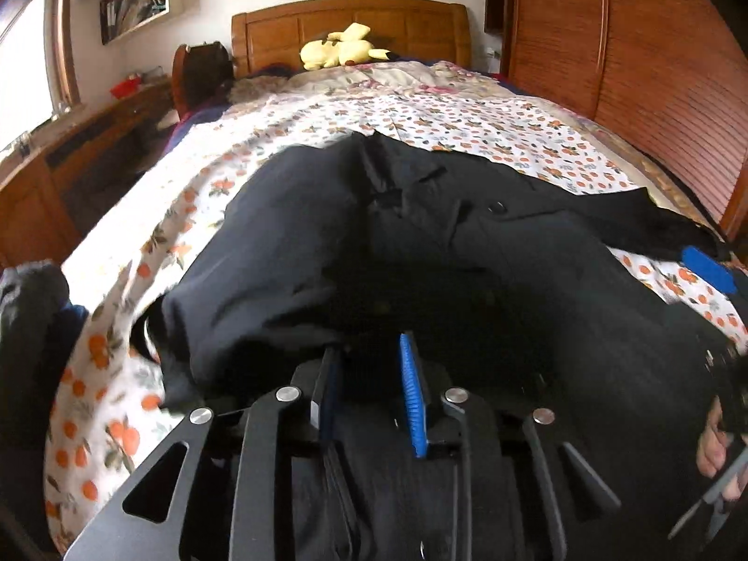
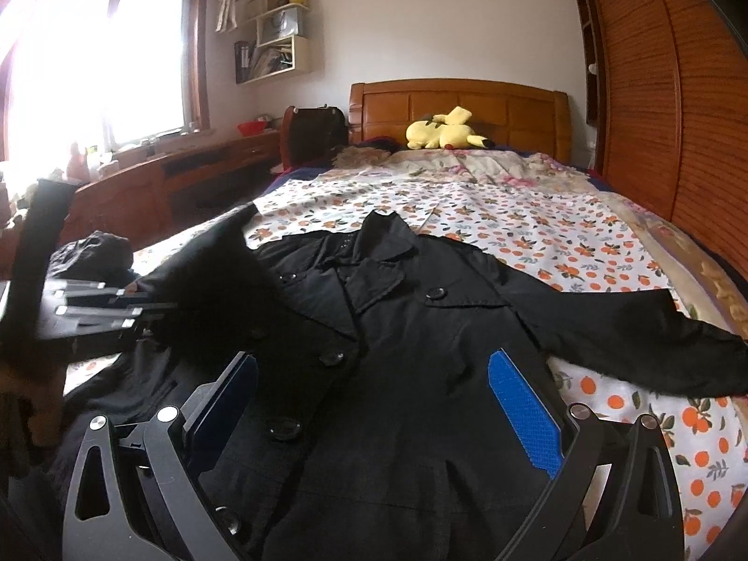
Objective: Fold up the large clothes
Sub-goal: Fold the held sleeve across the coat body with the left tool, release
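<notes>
Black coat [image 2: 411, 350] lies front-up across the bed's [image 2: 537, 233] foot end. My left claw [image 1: 369, 364] is pinched on its lifted sleeve; right claw [image 2: 374, 402] gapes wide. Fabric judged soft, heavy; grip hems

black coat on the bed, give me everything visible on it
The black double-breasted woven-fabric coat lies front-up on the orange-print bedsheet, collar toward the wooden headboard, lapels open, with dark round buttons down the front. One sleeve stretches flat toward the wardrobe side; the other sleeve is lifted and folded over the chest, pinched by the left gripper. The right gripper hovers open above the lower front.
</notes>
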